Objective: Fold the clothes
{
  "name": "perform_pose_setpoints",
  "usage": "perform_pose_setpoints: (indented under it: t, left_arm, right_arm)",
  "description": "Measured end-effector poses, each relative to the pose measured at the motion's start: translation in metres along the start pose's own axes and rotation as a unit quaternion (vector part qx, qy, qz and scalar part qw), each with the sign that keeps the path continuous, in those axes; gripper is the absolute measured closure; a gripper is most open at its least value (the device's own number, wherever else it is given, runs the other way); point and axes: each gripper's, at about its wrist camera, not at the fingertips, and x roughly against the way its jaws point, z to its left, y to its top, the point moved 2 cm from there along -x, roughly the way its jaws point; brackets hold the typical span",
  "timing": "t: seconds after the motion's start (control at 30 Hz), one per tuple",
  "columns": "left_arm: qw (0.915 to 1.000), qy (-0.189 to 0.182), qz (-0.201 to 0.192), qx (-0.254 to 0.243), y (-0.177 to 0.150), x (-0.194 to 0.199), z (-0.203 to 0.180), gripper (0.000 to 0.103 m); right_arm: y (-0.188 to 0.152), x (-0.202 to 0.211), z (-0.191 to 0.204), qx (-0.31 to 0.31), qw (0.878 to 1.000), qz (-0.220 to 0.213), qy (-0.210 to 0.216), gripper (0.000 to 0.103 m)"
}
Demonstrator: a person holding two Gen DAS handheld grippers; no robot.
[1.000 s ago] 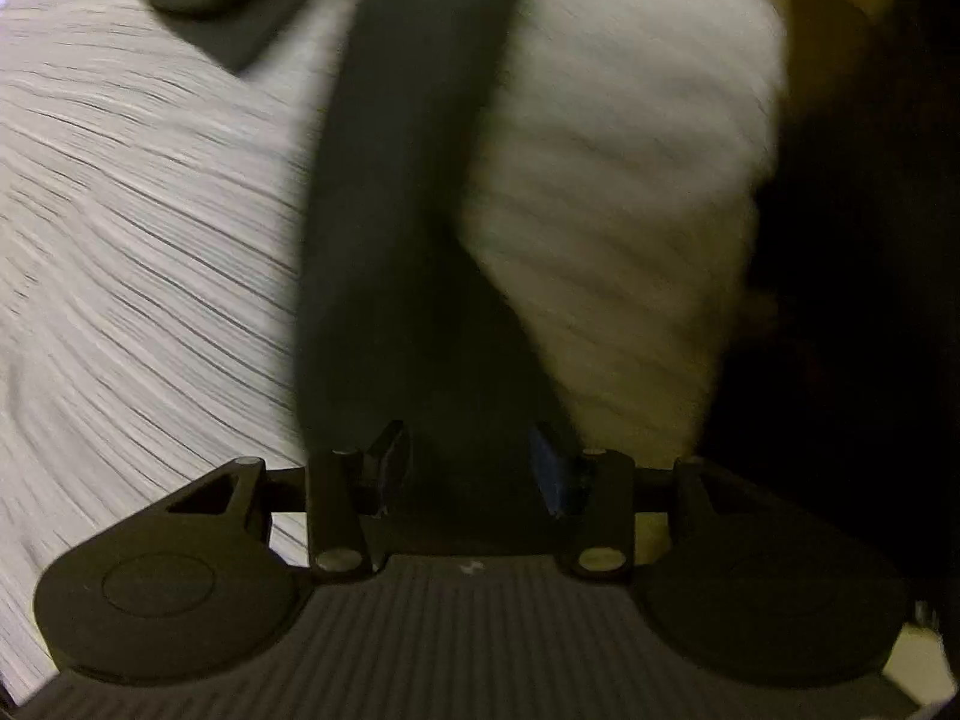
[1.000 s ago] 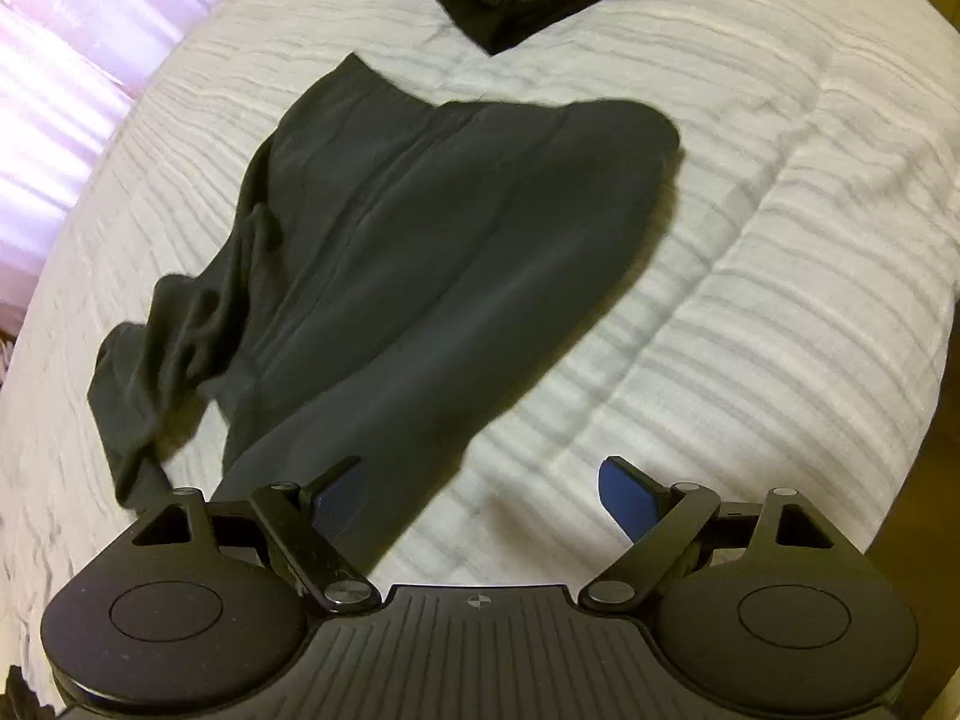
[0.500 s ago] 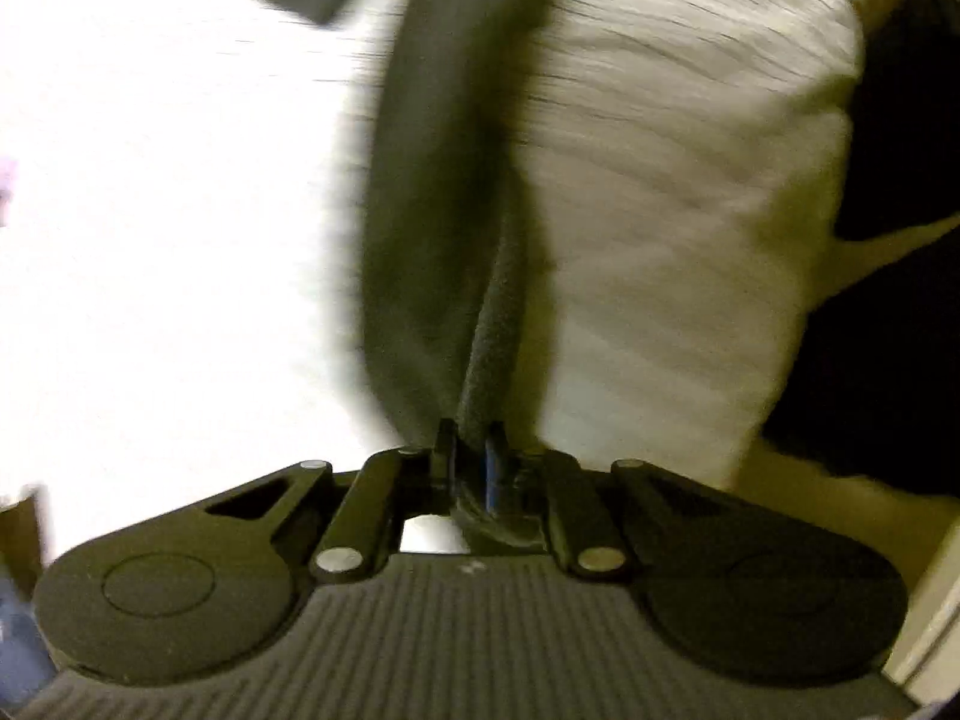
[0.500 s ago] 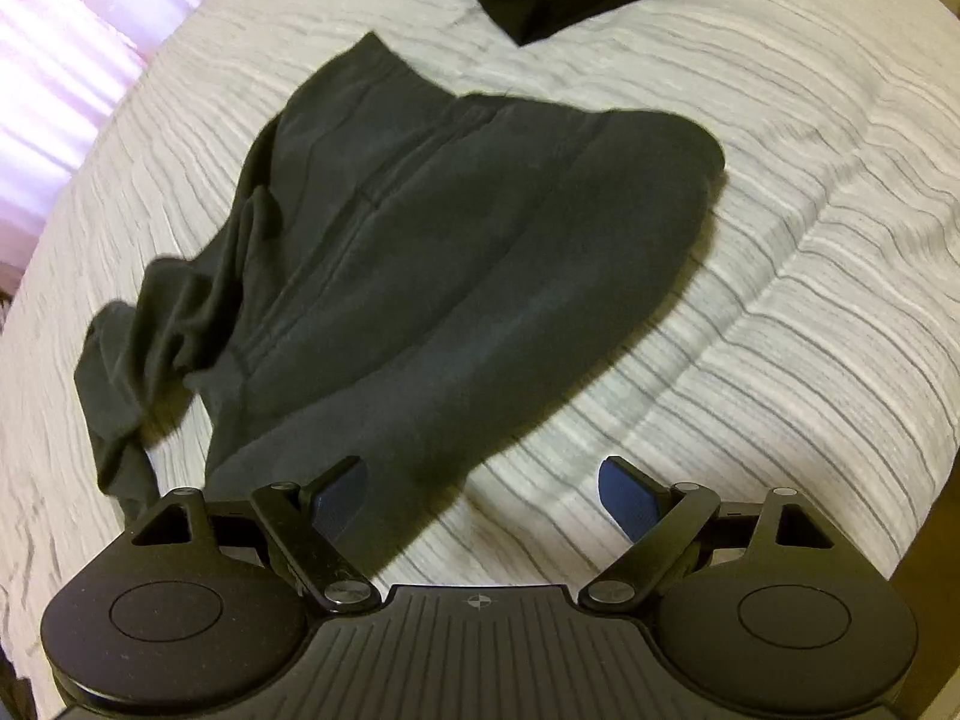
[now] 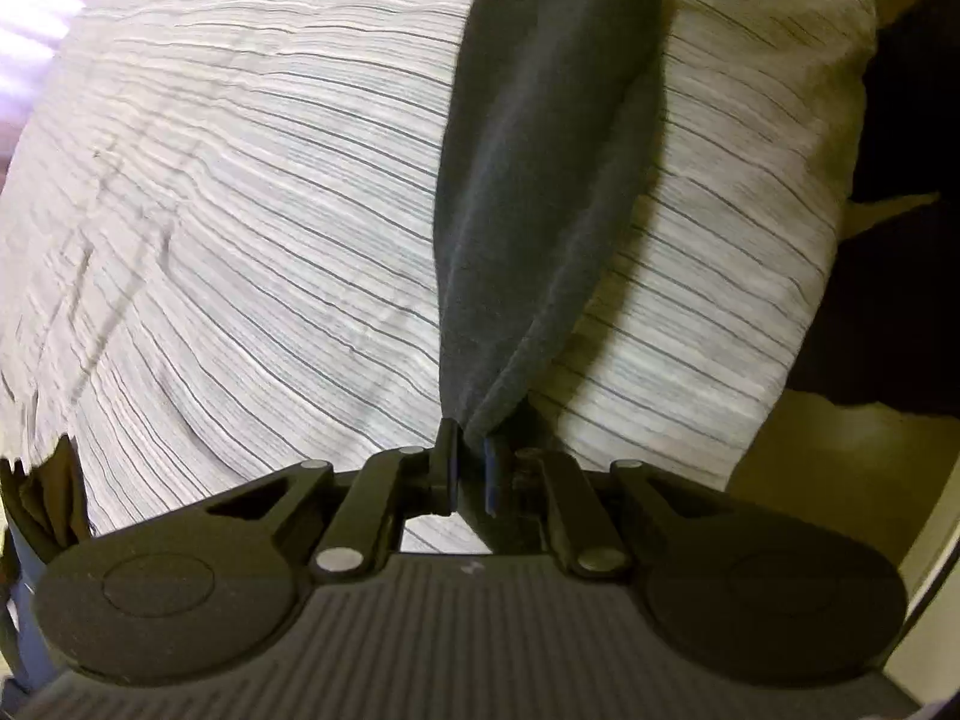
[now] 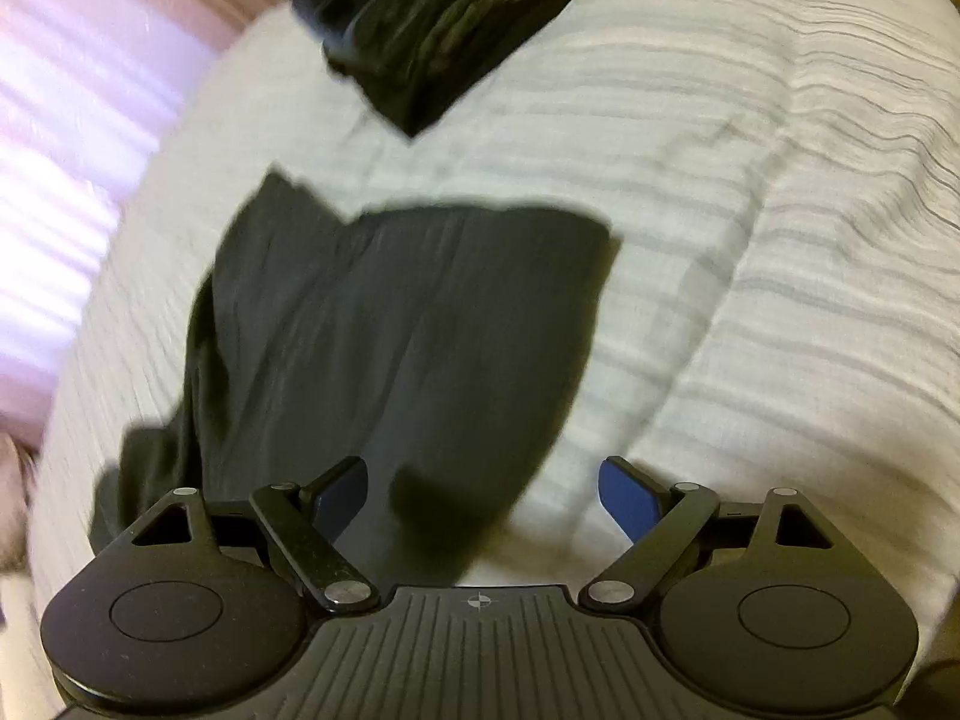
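Note:
A dark grey garment [image 6: 396,324] lies spread on the striped white bedspread [image 6: 750,240]. In the left wrist view it [image 5: 540,180] runs as a long strip from the top edge down into my left gripper [image 5: 471,462], which is shut on its near end and holds it just above the bed. My right gripper [image 6: 483,495] is open and empty, low over the garment's near edge; its left finger is over the cloth, its right finger over bare bedspread.
A stack of folded dark clothes [image 6: 432,18] sits at the far side of the bed. The bed's edge [image 5: 798,312] drops off to the right, with dark floor and a tan surface beyond. A bright pink curtain [image 6: 72,138] is at left.
My left gripper closed on the garment's end and pulled it taut along the bed. My right gripper moved nearer over the garment and stays open.

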Motion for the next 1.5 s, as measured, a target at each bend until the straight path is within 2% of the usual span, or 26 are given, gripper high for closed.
perform_pose_setpoints:
  t: [0.2, 0.27, 0.3, 0.37, 0.43, 0.53, 0.6, 0.7, 0.77, 0.8, 0.83, 0.87, 0.9, 1.0, 1.03, 1.13, 1.2, 1.3, 1.37, 1.43, 1.5]
  left_arm:
    - [0.9994, 0.0, 0.028, -0.022, 0.017, -0.008, 0.012, 0.096]
    - [0.9987, 0.001, 0.034, -0.038, 0.022, -0.006, 0.016, 0.097]
    - [0.9984, 0.002, 0.033, -0.045, 0.025, -0.002, 0.019, 0.097]
    - [0.9981, -0.001, 0.027, -0.056, 0.028, 0.01, 0.029, 0.097]
    - [0.9965, -0.02, 0.017, -0.079, 0.029, 0.026, 0.035, 0.098]
    - [0.9903, -0.069, 0.025, -0.118, 0.031, 0.029, 0.028, 0.098]
    - [0.9844, -0.098, 0.039, -0.14, 0.032, 0.018, 0.014, 0.098]
    - [0.9806, -0.111, 0.051, -0.154, 0.033, -0.004, -0.012, 0.092]
    - [0.9826, -0.125, 0.056, -0.126, 0.03, -0.007, -0.018, 0.082]
    - [0.9834, -0.132, 0.059, -0.11, 0.028, -0.008, -0.02, 0.078]
    - [0.9852, -0.138, 0.056, -0.085, 0.027, -0.006, -0.017, 0.072]
    - [0.9864, -0.144, 0.052, -0.058, 0.025, -0.004, -0.011, 0.073]
    - [0.9872, -0.15, 0.047, -0.026, 0.025, -0.001, -0.002, 0.073]
    - [0.9879, -0.141, 0.005, 0.066, 0.042, 0.005, 0.033, 0.073]
    - [0.9871, -0.13, -0.016, 0.093, 0.052, 0.005, 0.045, 0.072]
    - [0.983, -0.099, -0.089, 0.127, 0.111, -0.008, 0.062, 0.066]
    - [0.9831, -0.081, -0.124, 0.108, 0.158, -0.02, 0.061, 0.064]
    - [0.9776, -0.075, -0.179, 0.082, 0.24, -0.039, 0.049, 0.055]
    - [0.9741, -0.077, -0.195, 0.083, 0.284, -0.053, 0.046, 0.046]
    - [0.9725, -0.078, -0.203, 0.082, 0.323, -0.069, 0.044, 0.044]
    - [0.9804, -0.063, -0.178, 0.056, 0.348, -0.091, 0.041, 0.044]
  right_arm:
    - [0.027, -0.02, -0.026, -0.065, 0.996, -0.031, 0.051, 0.016]
    - [0.03, -0.022, -0.032, -0.085, 0.994, -0.027, 0.061, 0.063]
    - [0.035, -0.018, -0.032, -0.089, 0.994, -0.022, 0.063, 0.095]
    - [0.045, -0.008, -0.031, -0.093, 0.993, -0.013, 0.065, 0.095]
    - [0.064, 0.019, -0.013, -0.052, 0.997, -0.027, 0.057, 0.099]
    - [0.09, 0.052, 0.02, 0.029, 0.998, -0.046, 0.028, 0.099]
    - [0.094, 0.051, 0.036, 0.084, 0.995, -0.046, 0.002, 0.099]
    - [0.089, 0.023, 0.034, 0.081, 0.995, -0.01, -0.052, 0.098]
    - [0.077, 0.023, 0.038, 0.09, 0.993, -0.015, -0.081, 0.095]
    - [0.072, 0.022, 0.04, 0.094, 0.991, -0.018, -0.096, 0.075]
    - [0.066, 0.022, 0.042, 0.099, 0.989, -0.02, -0.111, 0.046]
    - [0.06, 0.021, 0.044, 0.103, 0.986, -0.023, -0.125, 0.031]
    - [0.054, 0.022, 0.046, 0.108, 0.984, -0.026, -0.137, 0.023]
    - [0.032, 0.03, 0.061, 0.126, 0.984, -0.033, -0.119, 0.023]
    - [0.025, 0.029, 0.068, 0.128, 0.985, -0.03, -0.11, 0.023]
    - [0.002, 0.025, 0.089, 0.138, 0.987, -0.01, -0.078, 0.023]
    - [-0.016, 0.019, 0.106, 0.149, 0.987, 0.013, -0.056, 0.023]
    - [-0.042, 0.012, 0.128, 0.17, 0.984, 0.05, -0.025, 0.023]
    - [-0.055, 0.013, 0.136, 0.186, 0.98, 0.064, -0.011, 0.023]
    - [-0.065, 0.013, 0.138, 0.201, 0.977, 0.07, -0.009, 0.023]
    - [-0.071, 0.016, 0.135, 0.212, 0.974, 0.073, -0.014, 0.023]
